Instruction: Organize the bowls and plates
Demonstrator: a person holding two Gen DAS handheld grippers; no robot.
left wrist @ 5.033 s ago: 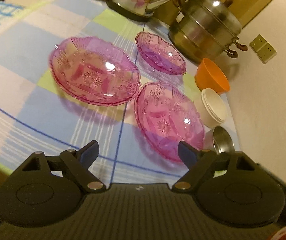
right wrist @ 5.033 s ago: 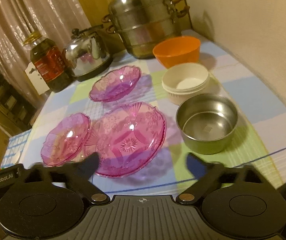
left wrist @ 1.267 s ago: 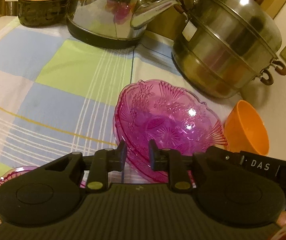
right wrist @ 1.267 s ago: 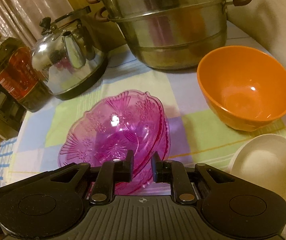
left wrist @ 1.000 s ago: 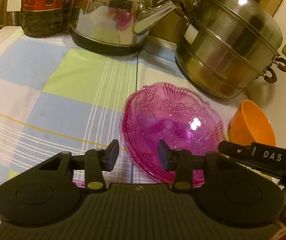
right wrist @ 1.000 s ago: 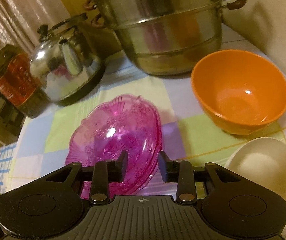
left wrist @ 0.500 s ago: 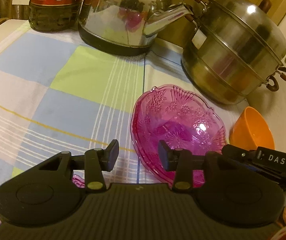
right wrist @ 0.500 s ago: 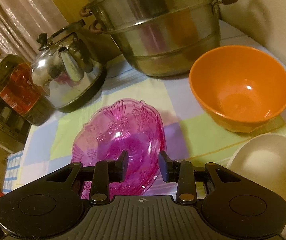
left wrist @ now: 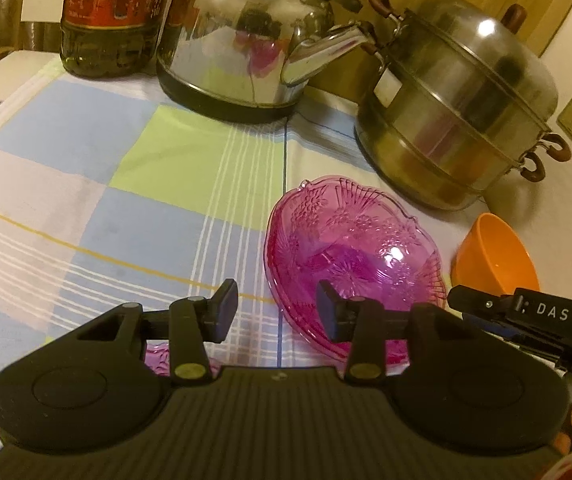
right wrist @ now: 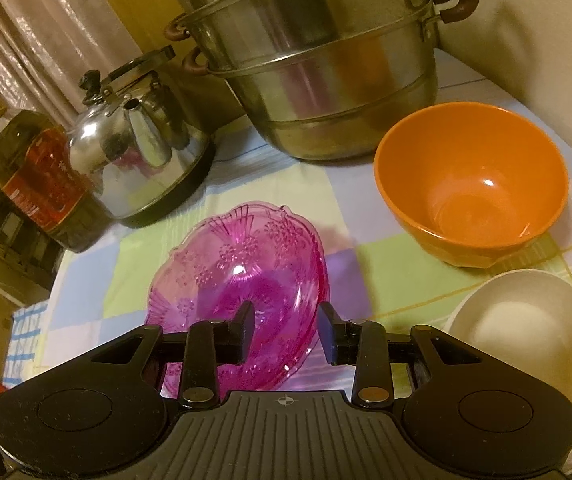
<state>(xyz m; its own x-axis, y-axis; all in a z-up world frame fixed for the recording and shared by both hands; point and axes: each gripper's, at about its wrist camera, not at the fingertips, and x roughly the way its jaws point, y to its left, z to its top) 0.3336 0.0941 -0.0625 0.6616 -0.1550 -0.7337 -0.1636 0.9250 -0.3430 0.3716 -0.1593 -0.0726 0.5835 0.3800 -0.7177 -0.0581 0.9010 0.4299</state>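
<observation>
Pink dishes (left wrist: pixel 356 256): clear glassy plastic or glass, embossed pattern, glossy. Kettle (left wrist: pixel 242 36) & steamer (left wrist: pixel 454 120): polished metal; steamer handles (right wrist: pixel 456 0) brown. Orange bowl (right wrist: pixel 472 204): smooth glossy plastic. White bowl (right wrist: pixel 526 340): smooth, duller. Cloth (left wrist: pixel 86 200): matt woven checks. Oil bottle (left wrist: pixel 114 16): clear plastic, glossy label. Grippers: matt black plastic.

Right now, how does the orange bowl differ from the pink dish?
The orange bowl is opaque and plain; the pink dish is see-through with a pressed flower pattern. The bowl is deep with a smooth round rim; the dish is shallow with a scalloped rim. The bowl stands clear of the right gripper; the dish's near edge lies between its open jaws. Both sit upright and empty on the checked cloth.
</observation>
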